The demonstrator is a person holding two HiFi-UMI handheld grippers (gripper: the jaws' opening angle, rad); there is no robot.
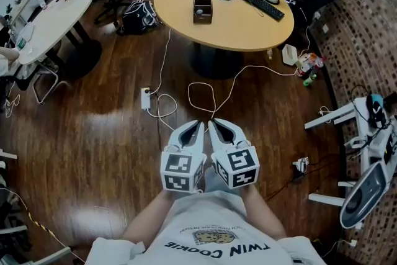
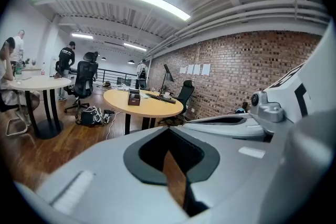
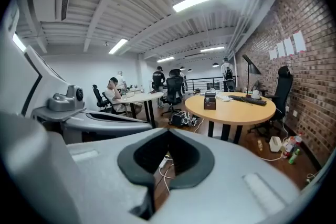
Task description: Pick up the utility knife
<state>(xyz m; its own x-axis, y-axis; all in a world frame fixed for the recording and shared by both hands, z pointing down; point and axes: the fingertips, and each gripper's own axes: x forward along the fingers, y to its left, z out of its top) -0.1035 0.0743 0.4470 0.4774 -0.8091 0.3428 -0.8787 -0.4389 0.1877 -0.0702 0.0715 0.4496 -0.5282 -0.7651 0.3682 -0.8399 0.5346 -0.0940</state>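
I cannot make out a utility knife in any view. A round wooden table (image 1: 239, 25) stands ahead, and on it a small brown organizer box (image 1: 202, 7), which also shows as the box (image 2: 134, 97) in the left gripper view and the box (image 3: 210, 100) in the right gripper view. My left gripper (image 1: 196, 128) and right gripper (image 1: 216, 126) are held side by side close to the person's body, above the wooden floor and well short of the table. Both have their jaws together with nothing between them; the left gripper (image 2: 172, 168) and right gripper (image 3: 164, 168) show only floor past their tips.
A black keyboard (image 1: 255, 2) and white items lie on the round table. White cables (image 1: 201, 96) and a power strip (image 1: 146, 98) lie on the floor ahead. A white oval table (image 1: 49, 18), black bag (image 1: 138, 15) and chairs stand left; a white stand (image 1: 347, 115) right.
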